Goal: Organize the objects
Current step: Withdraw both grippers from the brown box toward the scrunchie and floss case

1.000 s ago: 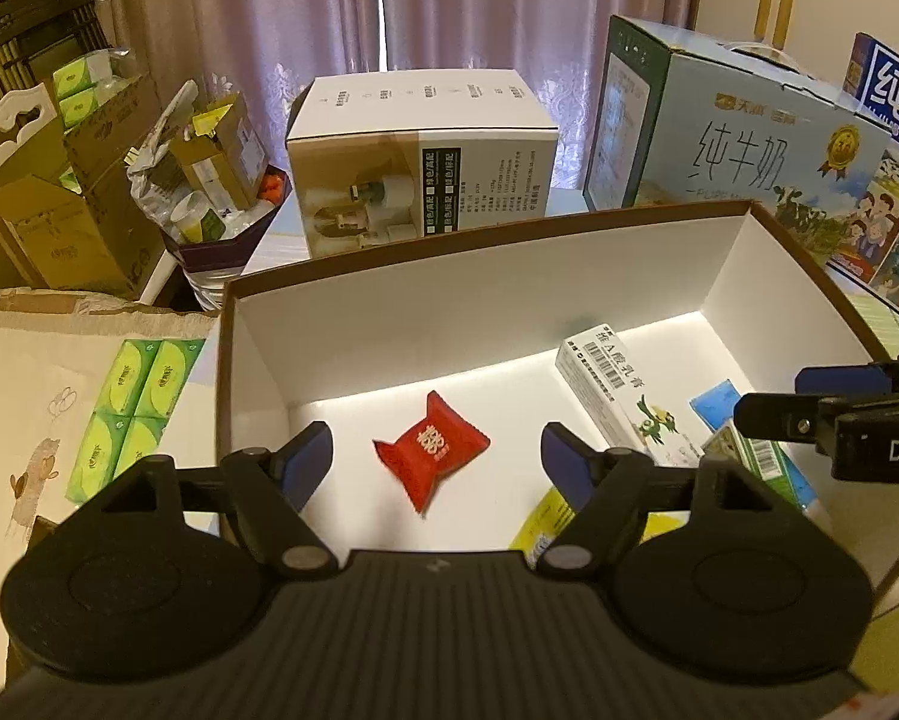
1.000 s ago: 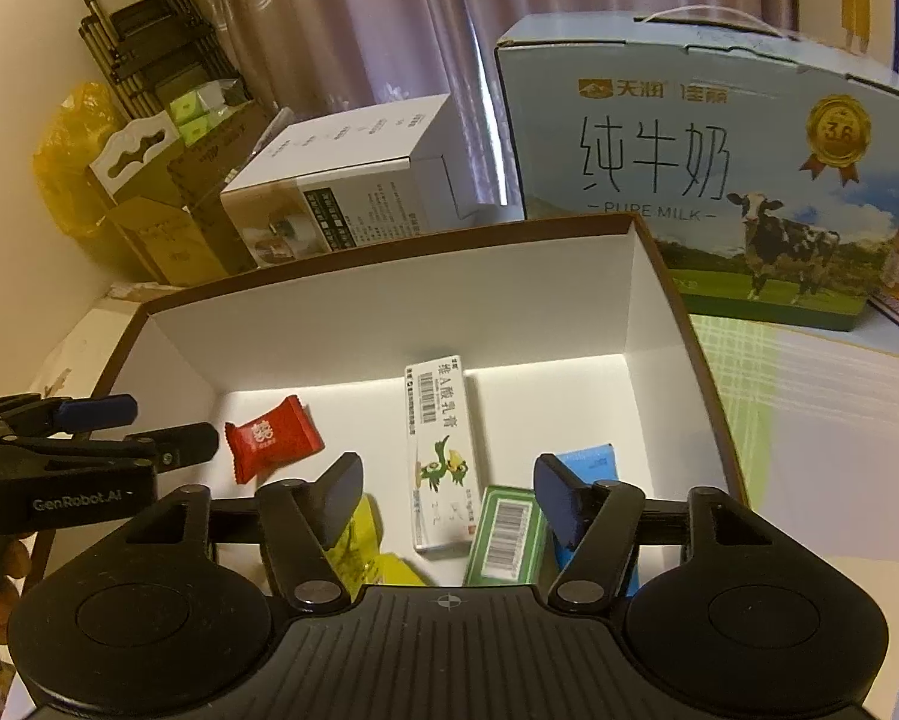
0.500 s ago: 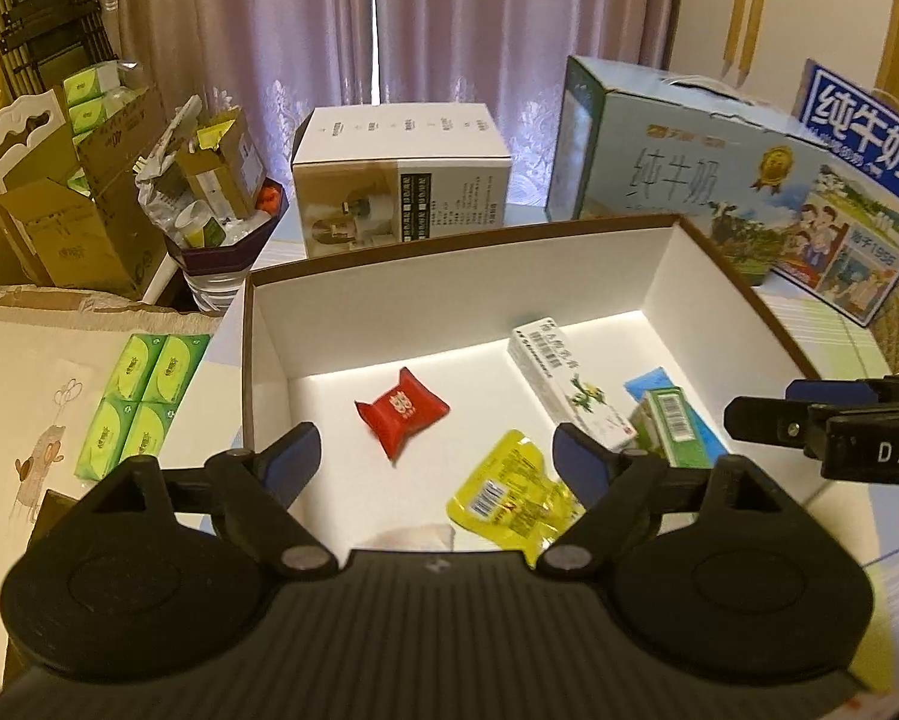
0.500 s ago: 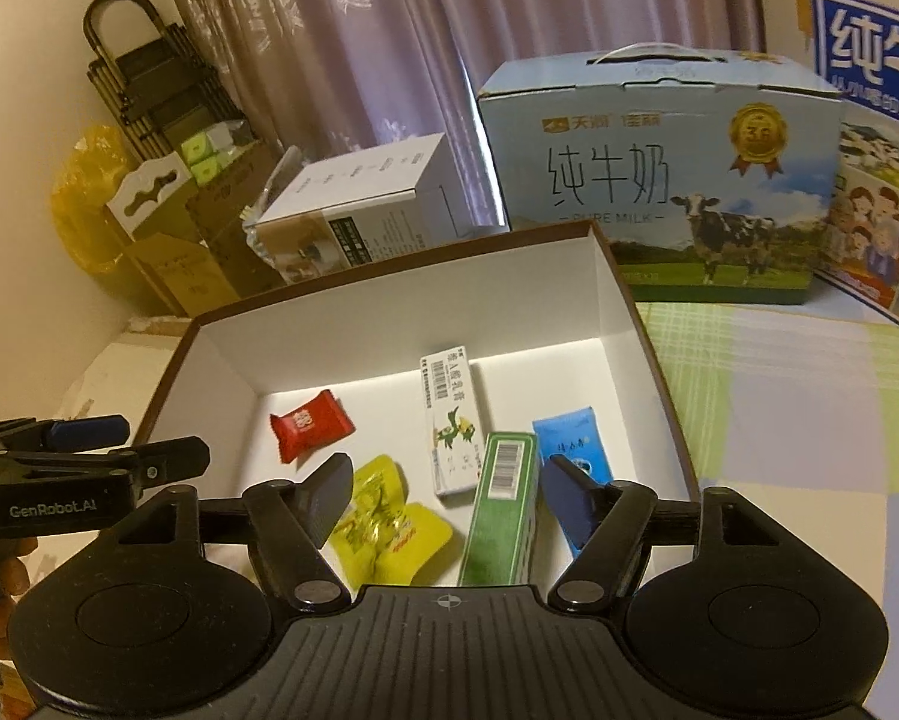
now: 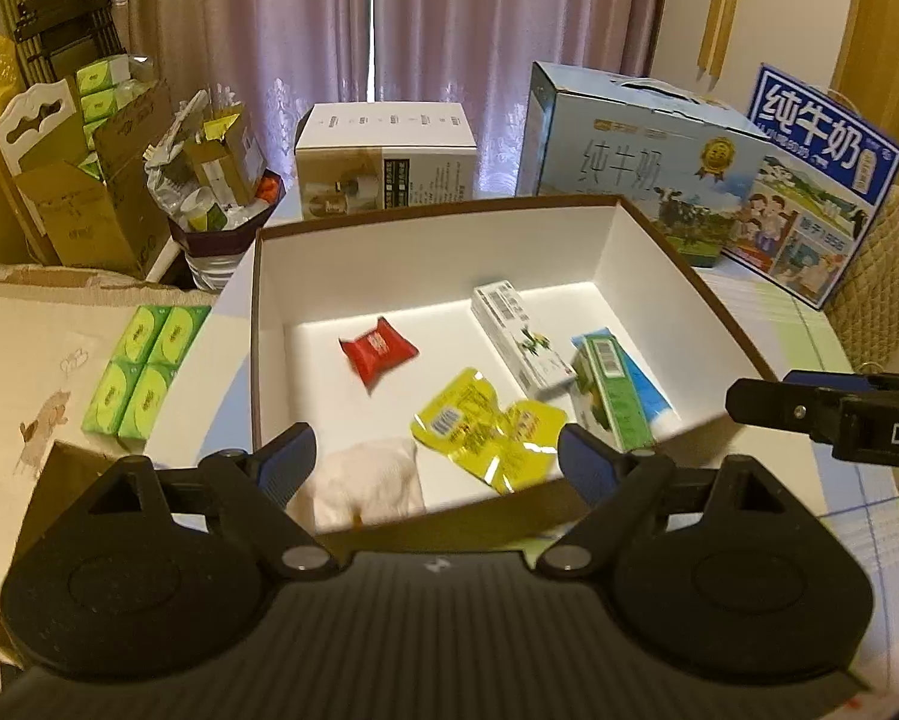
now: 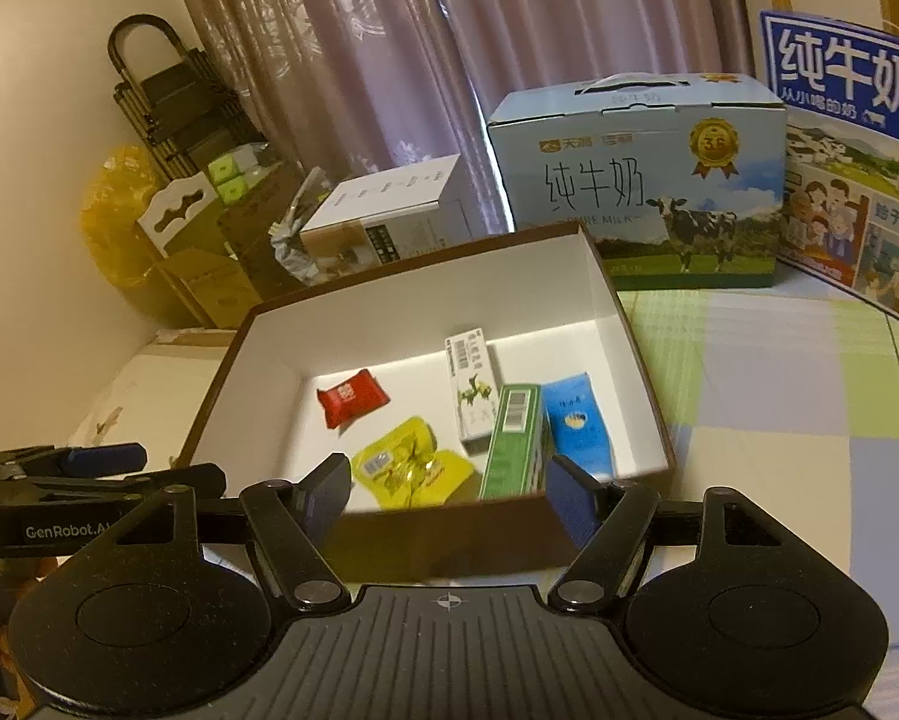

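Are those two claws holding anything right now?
No. The left claw and right claw both stand open and empty, jaws just widened; every item lies loose in the white box.

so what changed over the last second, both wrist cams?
Both grippers pulled back and up from the white box; more of its floor shows. Left gripper and right gripper have just been opening, nothing between their jaws. Red packet, yellow packet and the cartons lie unmoved.
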A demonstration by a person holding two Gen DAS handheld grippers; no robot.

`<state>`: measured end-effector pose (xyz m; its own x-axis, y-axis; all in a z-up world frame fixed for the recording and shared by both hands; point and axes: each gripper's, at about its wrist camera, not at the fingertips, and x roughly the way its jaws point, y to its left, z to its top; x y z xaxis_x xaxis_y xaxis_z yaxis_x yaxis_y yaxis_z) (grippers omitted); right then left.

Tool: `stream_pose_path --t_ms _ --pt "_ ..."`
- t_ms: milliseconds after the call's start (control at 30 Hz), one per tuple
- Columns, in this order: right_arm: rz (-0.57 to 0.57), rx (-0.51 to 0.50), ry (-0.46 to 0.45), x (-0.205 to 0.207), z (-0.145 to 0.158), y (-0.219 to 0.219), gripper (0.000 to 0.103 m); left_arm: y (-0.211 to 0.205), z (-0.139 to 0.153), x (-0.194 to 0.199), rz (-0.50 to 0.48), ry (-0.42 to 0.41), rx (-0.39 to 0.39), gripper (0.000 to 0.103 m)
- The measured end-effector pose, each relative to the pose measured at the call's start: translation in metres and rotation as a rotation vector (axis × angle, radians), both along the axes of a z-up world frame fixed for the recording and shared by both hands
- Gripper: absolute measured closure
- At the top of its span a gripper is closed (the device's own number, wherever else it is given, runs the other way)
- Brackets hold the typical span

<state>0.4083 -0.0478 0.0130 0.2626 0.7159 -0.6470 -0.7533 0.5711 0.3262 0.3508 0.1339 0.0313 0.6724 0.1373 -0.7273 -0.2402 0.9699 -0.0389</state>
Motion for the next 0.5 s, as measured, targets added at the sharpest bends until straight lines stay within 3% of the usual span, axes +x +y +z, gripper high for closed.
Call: stream_pose_path --t_ms 500 --pt "0.031 -0.016 0.055 -0.052 -0.01 -0.055 0.033 -0.041 -0.003 -0.071 -0.008 0.021 -0.043 0.018"
